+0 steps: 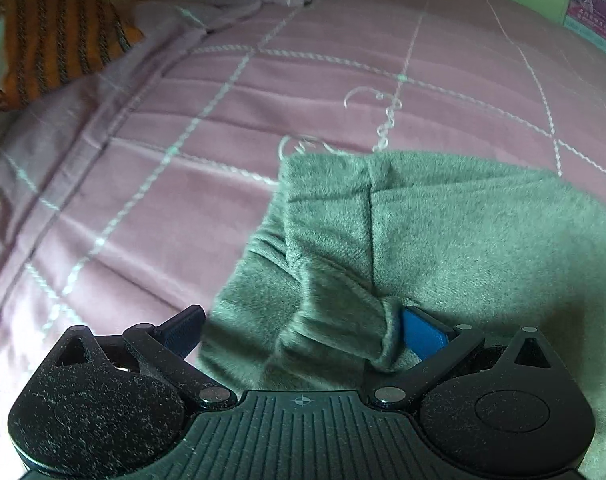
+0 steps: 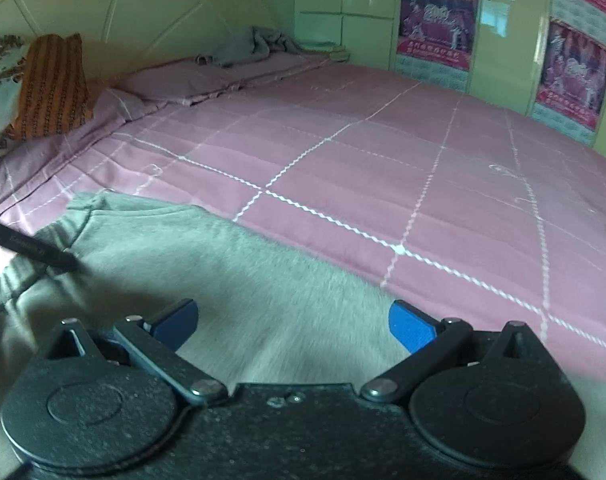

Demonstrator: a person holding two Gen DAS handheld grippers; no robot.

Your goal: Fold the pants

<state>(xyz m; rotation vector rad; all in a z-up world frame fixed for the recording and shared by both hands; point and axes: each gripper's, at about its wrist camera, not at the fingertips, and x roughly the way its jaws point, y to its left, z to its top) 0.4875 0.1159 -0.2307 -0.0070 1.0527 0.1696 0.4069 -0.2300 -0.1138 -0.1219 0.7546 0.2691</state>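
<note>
Pants (image 1: 443,240) lie beneath both wide-spread tongs, left (image 1: 303,332) and right (image 2: 293,326).

The left gripper (image 1: 303,330) stands spread wide around a bunched fold of the gray fleece pants (image 1: 443,240), lying on the pink checked bedspread (image 1: 183,120).

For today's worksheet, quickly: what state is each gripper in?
Left gripper: open, pants bunched between its fingers.
Right gripper: open, holding nothing, above the pants.
</note>
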